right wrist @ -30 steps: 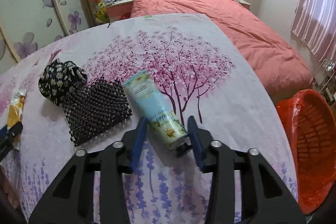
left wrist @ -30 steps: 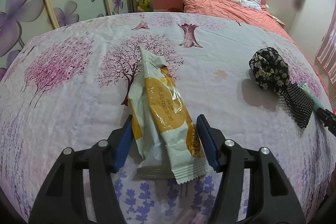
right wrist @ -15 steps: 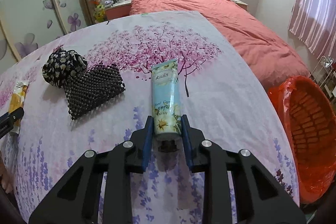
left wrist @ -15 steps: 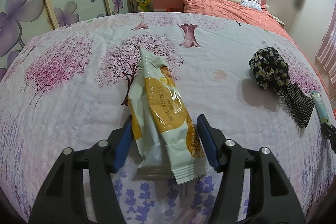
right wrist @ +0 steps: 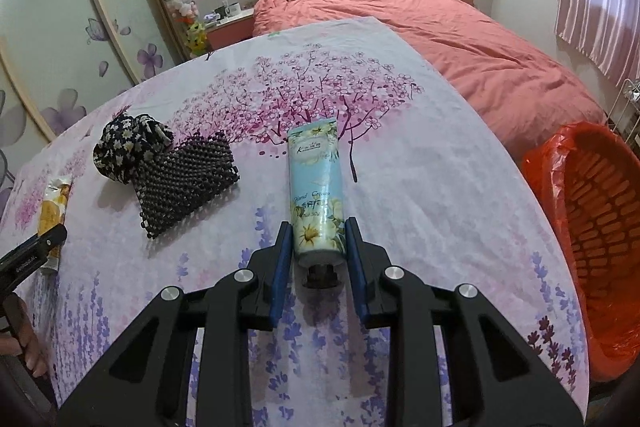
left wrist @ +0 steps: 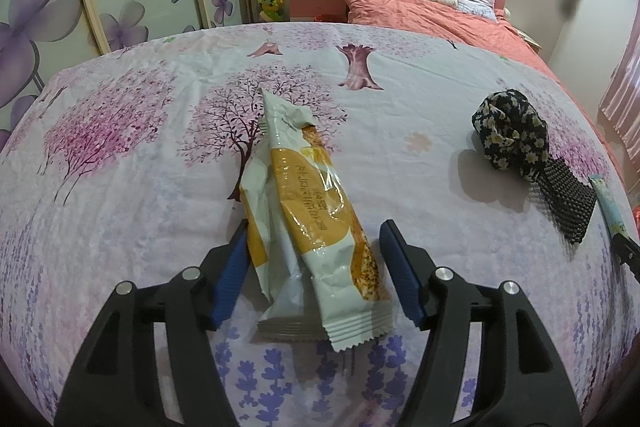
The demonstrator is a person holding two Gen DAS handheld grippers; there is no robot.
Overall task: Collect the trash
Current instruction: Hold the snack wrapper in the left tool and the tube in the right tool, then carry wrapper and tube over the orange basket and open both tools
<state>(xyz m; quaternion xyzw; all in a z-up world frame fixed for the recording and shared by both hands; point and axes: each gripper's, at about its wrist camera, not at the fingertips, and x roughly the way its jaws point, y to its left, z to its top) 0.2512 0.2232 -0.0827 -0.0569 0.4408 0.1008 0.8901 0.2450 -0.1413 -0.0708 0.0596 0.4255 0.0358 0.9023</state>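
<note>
At the far left, our left gripper stands wide open astride the lower half of the yellow-and-white snack wrapper, which lies flat on the floral sheet; neither pad presses it, though the left pad sits just beside its edge. Moving right, the flowered cloth bundle rests against the black beaded mat, both near the middle of the surface and apart from either tool. Further right, our right gripper is closed on the cap end of the hand cream tube, pads bearing on both its sides, the tube pointing away along the fingers. At the far right the orange-lined basket stands below the sheet's right edge. We judge the tube is at the carry stage: the next move calls for a swing rightward past that edge, then release over the basket. The wrapper awaits closure. The path rightward looks unobstructed; the edge drop is close.
</note>
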